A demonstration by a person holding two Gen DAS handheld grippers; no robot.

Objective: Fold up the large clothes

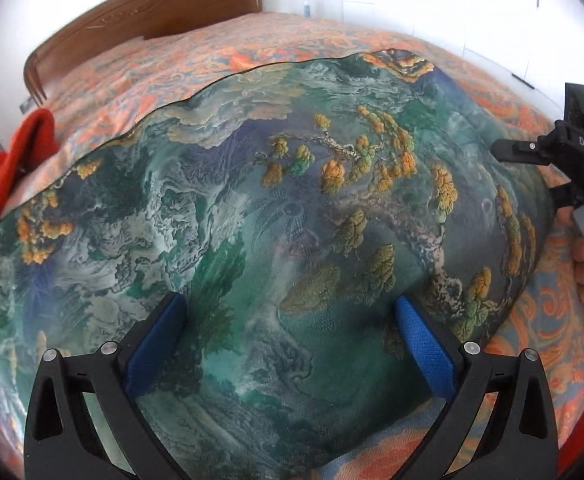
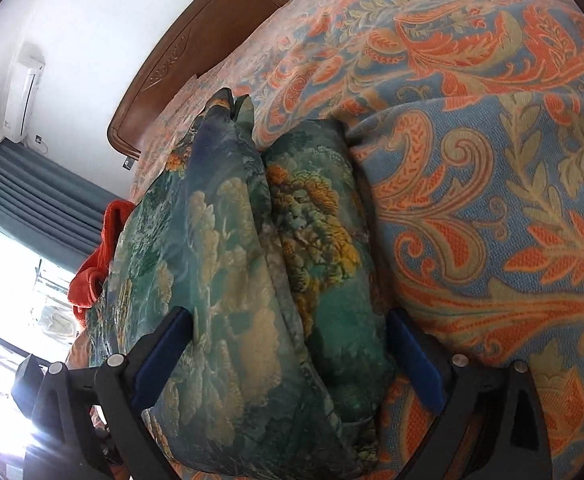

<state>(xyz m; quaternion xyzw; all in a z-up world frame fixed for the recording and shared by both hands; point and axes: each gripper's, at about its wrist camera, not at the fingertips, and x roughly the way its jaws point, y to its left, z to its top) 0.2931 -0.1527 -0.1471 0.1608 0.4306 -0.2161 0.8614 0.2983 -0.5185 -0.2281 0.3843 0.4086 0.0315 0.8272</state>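
Nearest the left wrist camera, left gripper (image 1: 287, 340) spread wide, blue pads (image 1: 424, 344) apart and hovering over the green landscape-print garment (image 1: 275, 208), apparently to press the fold flat. Lying folded on the orange paisley bedspread (image 1: 195, 56), far edge wavy. On the right, right gripper (image 2: 287, 356) also spread, straddling the stacked side layers of the garment, not visibly pinching. Beyond, bare bedspread for another fold; red cloth (image 1: 15, 160) near the left edge, wooden headboard (image 1: 159, 4) farthest.

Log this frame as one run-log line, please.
stage: fold in progress | green printed garment folded on bed | left hand-held gripper open over it | right hand-held gripper open, straddling folded edge
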